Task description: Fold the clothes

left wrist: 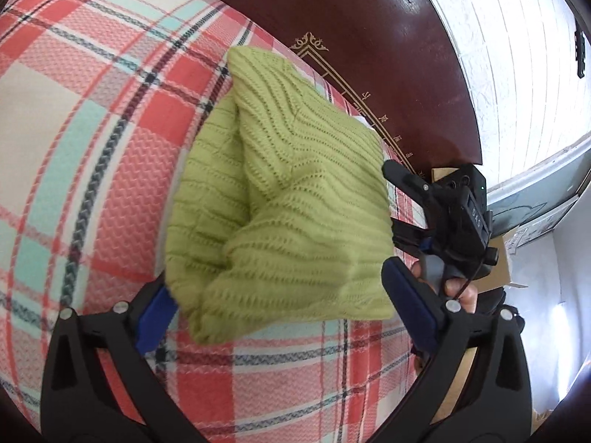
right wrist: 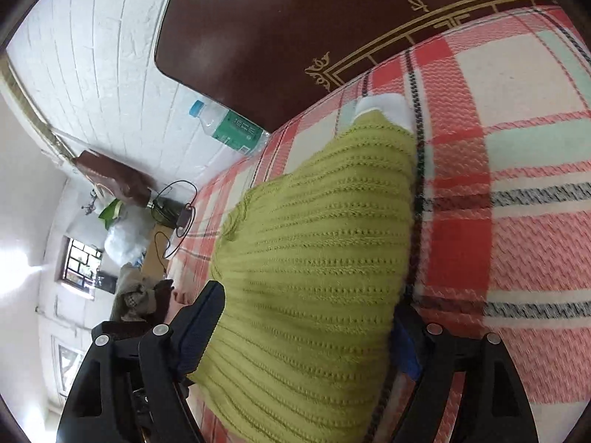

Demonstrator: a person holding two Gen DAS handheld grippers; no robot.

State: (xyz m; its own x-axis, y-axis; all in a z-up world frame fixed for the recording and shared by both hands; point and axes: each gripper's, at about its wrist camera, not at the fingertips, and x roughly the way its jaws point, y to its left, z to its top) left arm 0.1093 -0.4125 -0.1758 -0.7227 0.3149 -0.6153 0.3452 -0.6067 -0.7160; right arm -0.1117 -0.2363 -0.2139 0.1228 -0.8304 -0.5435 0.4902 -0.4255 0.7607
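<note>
The sweater [left wrist: 280, 199] was lime green with a ribbed knit, the bed cover [left wrist: 92, 118] under it plaid in coral, cream, mint and dark lines, the headboard [left wrist: 351, 18] glossy dark brown with gold ornament, and the wall [left wrist: 517, 55] white brick.

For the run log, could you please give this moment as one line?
stage: folding | green sweater on plaid blanket | left gripper: open | right gripper: open

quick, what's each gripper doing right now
Left gripper: fingers spread wide, either side of the green sweater; grip cannot be told.
Right gripper: wide apart around the sweater too; grip cannot be told.
</note>
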